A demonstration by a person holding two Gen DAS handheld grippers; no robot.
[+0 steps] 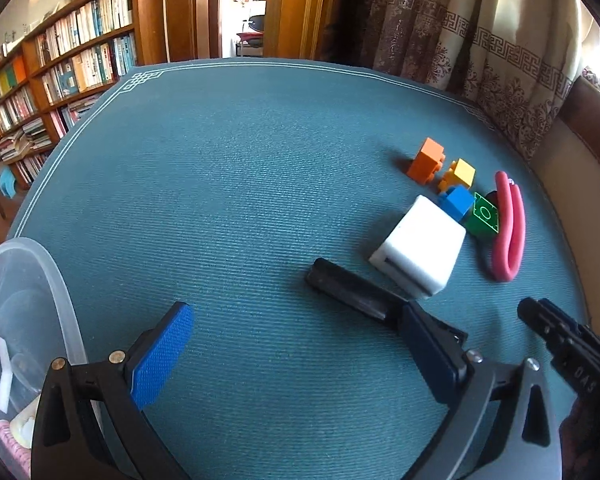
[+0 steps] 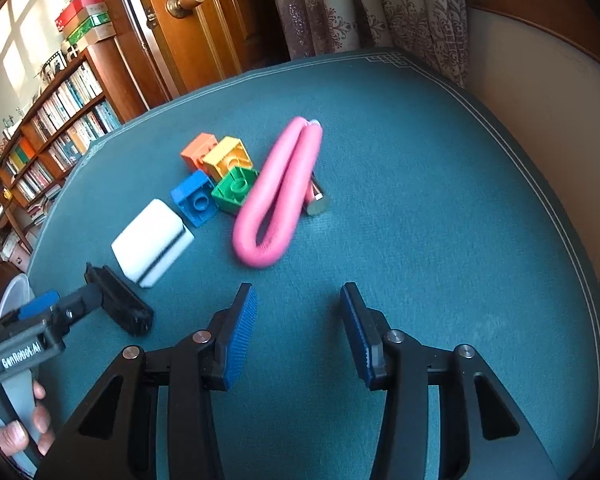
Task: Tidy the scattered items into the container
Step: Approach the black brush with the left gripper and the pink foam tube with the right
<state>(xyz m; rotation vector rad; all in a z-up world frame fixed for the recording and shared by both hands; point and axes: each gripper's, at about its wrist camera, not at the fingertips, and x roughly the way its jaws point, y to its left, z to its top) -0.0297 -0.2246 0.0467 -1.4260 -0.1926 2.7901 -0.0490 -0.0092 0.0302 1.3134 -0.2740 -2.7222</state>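
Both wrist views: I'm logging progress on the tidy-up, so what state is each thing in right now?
Left claw: open, empty.
Right claw: open, empty.
Black bar: flat on the mat, beside the left claw's finger.
White block: on its side, out of the tub.
Pink tube: bent double, on the mat.
Four bricks: clustered, loose.
Tub: open, partly filled.
Door: state unclear.

The left gripper (image 1: 300, 344) stood spread wide, a black bar (image 1: 350, 290) beside its right finger, the white block (image 1: 420, 246) beyond.

Scattered toys (image 2: 228, 176) beside clear container (image 1: 40, 280)
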